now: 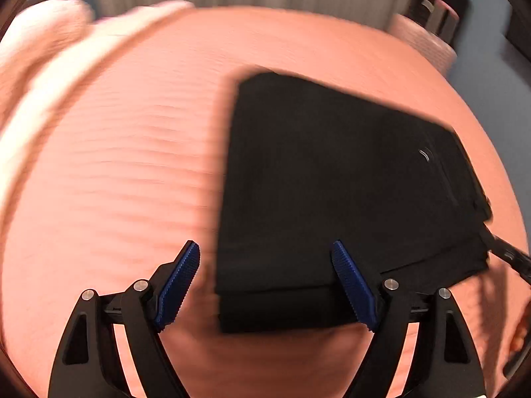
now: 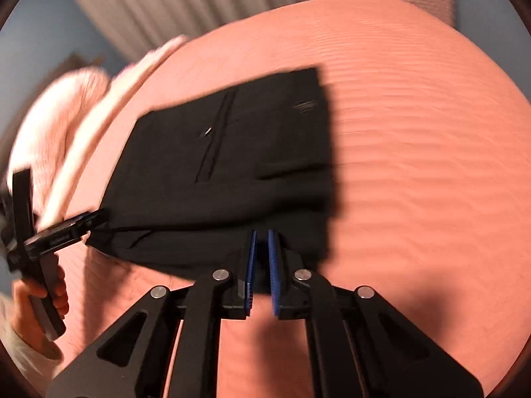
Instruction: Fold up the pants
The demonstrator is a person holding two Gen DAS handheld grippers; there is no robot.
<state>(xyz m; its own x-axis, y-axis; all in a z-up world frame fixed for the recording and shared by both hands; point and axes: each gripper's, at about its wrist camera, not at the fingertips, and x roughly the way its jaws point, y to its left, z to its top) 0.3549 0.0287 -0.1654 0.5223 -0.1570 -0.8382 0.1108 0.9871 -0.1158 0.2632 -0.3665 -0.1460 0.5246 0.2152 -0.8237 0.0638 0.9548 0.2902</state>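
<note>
From my left wrist camera, the left gripper [image 1: 267,285] stands wide, its blue pads [image 1: 179,285] apart, the near left corner of the folded black pants [image 1: 332,182] lying between them; I can't see either pad pressing the cloth. The pants spread toward two o'clock across the salmon bed cover [image 1: 116,165]. At four o'clock the tip of the right gripper [image 1: 511,258] is at the pants' edge. A pale pillow [image 1: 39,39] sits at ten o'clock, blurred.
</note>
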